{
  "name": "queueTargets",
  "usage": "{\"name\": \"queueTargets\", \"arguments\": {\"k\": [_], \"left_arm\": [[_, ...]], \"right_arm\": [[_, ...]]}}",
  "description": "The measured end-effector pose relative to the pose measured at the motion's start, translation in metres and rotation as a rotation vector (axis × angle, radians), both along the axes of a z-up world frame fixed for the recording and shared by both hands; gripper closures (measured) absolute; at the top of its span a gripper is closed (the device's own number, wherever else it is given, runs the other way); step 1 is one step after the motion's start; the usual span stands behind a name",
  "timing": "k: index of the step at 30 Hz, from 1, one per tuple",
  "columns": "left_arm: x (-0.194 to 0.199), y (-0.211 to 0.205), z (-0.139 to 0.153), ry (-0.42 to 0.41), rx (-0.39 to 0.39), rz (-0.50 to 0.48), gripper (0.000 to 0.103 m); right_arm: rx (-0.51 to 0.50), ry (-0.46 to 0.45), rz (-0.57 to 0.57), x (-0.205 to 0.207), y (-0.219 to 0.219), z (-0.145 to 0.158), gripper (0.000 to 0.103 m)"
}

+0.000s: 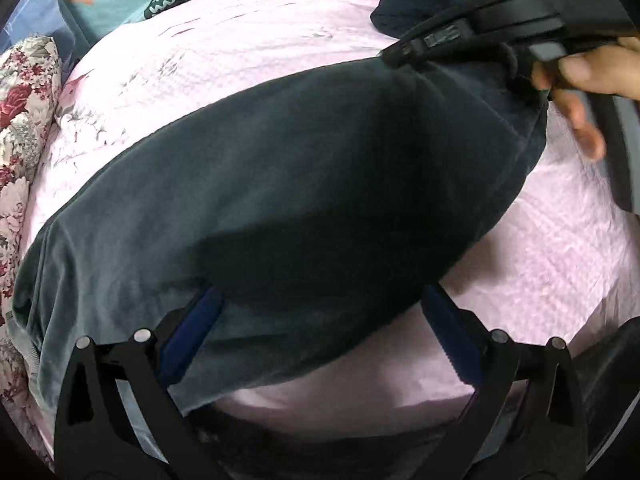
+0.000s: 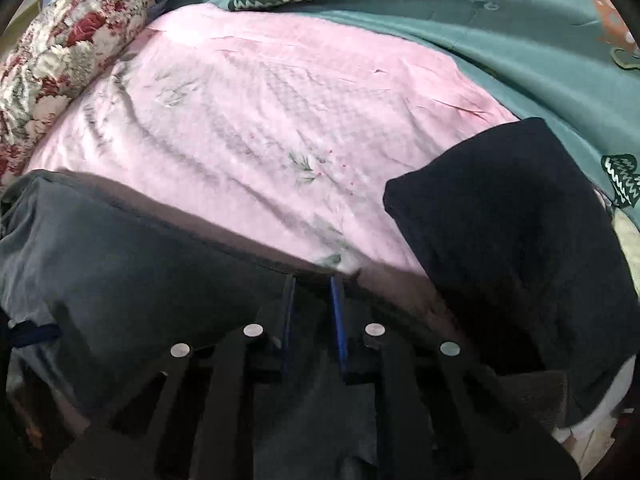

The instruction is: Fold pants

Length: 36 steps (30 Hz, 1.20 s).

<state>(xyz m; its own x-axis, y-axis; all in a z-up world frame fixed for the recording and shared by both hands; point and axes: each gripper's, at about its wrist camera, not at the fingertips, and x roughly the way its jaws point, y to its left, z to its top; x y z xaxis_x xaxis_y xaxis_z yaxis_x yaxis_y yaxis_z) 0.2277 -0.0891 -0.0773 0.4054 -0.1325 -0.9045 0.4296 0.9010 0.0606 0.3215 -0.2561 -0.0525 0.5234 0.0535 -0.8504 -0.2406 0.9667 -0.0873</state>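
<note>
Holding my two grippers over a pink quilted bedspread [image 2: 256, 92], I have the dark grey velvety pants [image 1: 280, 184] stretched in a long band across it. My left gripper [image 1: 320, 320] stands wide open above the near edge of the pants, its blue-padded fingers [image 1: 196, 332] spread far apart with nothing between them; one finger lies over the cloth, the other over bare bedspread. My right gripper [image 2: 312, 312] is nearly closed, its two blue pads close together at the far edge of the pants; cloth fills the narrow gap, so it seems to pinch that edge. In the left view my right hand [image 1: 588, 80] grips that tool's black handle at the end of the pants. A folded dark navy garment [image 2: 512, 232] lies just beside the pants. A floral rolled quilt [image 2: 68, 44] and a teal patterned sheet [image 2: 460, 28] border the bedspread.
</note>
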Motion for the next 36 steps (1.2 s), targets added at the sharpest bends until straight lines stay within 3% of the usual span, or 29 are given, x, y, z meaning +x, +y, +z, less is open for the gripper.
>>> {"name": "queueTargets", "arguments": {"k": [2, 5, 8, 14, 18, 21, 25, 29, 33, 34, 35, 36], "left_arm": [[-0.006, -0.004, 0.008, -0.013, -0.012, -0.018, 0.002], [-0.011, -0.014, 0.022, -0.054, -0.034, -0.047, 0.002], [-0.009, -0.026, 0.019, -0.040, -0.045, -0.058, 0.002], [-0.002, -0.033, -0.004, -0.015, -0.024, -0.028, 0.002], [-0.012, -0.035, 0.006, -0.020, -0.020, -0.036, 0.002], [-0.020, -0.040, 0.022, -0.051, -0.053, -0.055, 0.002], [-0.022, -0.061, 0.031, -0.062, -0.094, -0.089, 0.002], [-0.014, -0.088, 0.022, -0.043, -0.102, -0.109, 0.002], [0.001, -0.098, 0.008, -0.005, -0.107, -0.088, 0.002], [0.003, -0.100, 0.004, -0.001, -0.091, -0.080, 0.002], [0.003, -0.101, 0.001, -0.001, -0.081, -0.077, 0.002], [0.003, -0.102, 0.001, -0.004, -0.071, -0.077, 0.002]], "right_arm": [[-0.015, -0.040, -0.004, -0.013, -0.010, 0.014, 0.080], [-0.038, -0.021, 0.031, -0.031, -0.022, 0.019, 0.068], [-0.084, 0.010, -0.001, -0.031, -0.033, 0.004, 0.068], [0.030, 0.025, -0.087, -0.009, -0.054, -0.009, 0.080], [0.092, 0.013, -0.068, -0.021, -0.056, 0.003, 0.076], [0.217, -0.028, -0.056, -0.043, -0.074, 0.031, 0.063], [0.222, -0.068, -0.061, -0.065, -0.094, 0.051, 0.060], [0.193, 0.000, -0.039, -0.076, -0.101, 0.036, 0.060], [0.180, 0.024, -0.108, -0.072, -0.117, 0.011, 0.060], [0.132, 0.028, -0.146, -0.068, -0.121, 0.005, 0.056], [0.097, 0.016, -0.175, -0.066, -0.127, -0.001, 0.044], [0.112, 0.014, -0.181, -0.067, -0.130, -0.003, 0.043]]}}
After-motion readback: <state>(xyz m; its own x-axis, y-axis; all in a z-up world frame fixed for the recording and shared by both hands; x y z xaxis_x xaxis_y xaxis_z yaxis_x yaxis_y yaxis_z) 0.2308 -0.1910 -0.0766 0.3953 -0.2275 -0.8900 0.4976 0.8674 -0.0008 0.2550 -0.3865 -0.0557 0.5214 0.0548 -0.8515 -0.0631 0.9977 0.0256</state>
